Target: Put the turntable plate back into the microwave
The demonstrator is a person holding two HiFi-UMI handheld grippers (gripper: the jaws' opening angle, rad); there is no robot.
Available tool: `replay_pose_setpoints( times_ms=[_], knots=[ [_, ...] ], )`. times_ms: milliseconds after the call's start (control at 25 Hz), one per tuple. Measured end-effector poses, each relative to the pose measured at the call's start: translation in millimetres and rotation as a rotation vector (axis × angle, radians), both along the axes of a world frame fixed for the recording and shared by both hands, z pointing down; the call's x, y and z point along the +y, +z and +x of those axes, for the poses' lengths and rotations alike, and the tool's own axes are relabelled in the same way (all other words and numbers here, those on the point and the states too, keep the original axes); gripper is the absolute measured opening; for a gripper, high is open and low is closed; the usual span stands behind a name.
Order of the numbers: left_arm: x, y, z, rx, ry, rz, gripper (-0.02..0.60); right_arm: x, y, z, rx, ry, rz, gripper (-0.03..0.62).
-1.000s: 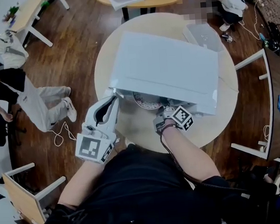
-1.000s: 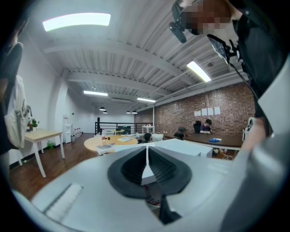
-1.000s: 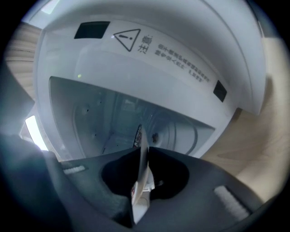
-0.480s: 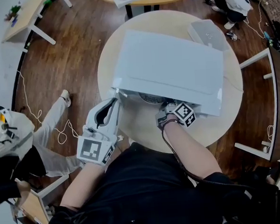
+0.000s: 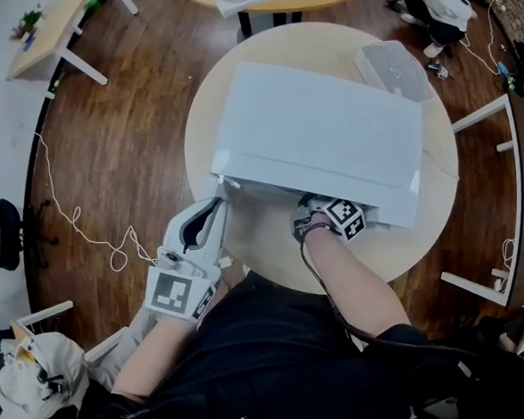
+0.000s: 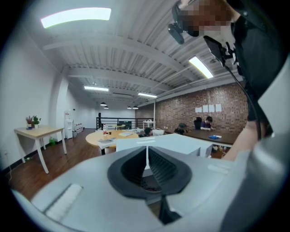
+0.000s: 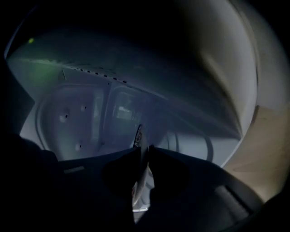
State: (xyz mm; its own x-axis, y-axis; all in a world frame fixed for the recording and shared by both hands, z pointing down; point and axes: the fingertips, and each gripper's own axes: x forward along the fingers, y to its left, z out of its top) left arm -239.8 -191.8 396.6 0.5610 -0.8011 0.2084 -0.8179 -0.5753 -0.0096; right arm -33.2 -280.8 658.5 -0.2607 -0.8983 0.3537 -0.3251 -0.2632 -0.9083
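Head view: left claw [image 5: 219, 203] hovers at the near left corner of the white microwave [image 5: 319, 133], which sits on the round counter [image 5: 246, 241]. In the left gripper view its jaws are pressed together, with nothing seen between them. To the right, right claw [image 5: 316, 209] reaches under the microwave's near edge into the opening. Right gripper view: this claw is clamped on the turntable plate [image 7: 138, 135], held edge-on inside the dim white cavity.
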Motion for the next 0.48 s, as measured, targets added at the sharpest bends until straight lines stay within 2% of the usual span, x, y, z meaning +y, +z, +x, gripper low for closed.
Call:
replay_pose_setpoints(
  times_ms=[480],
  knots=[
    [7, 5, -13, -0.028, -0.029, -0.009, 0.016, -12, 14, 3, -0.018, 0.093, -0.025, 0.028]
  ],
)
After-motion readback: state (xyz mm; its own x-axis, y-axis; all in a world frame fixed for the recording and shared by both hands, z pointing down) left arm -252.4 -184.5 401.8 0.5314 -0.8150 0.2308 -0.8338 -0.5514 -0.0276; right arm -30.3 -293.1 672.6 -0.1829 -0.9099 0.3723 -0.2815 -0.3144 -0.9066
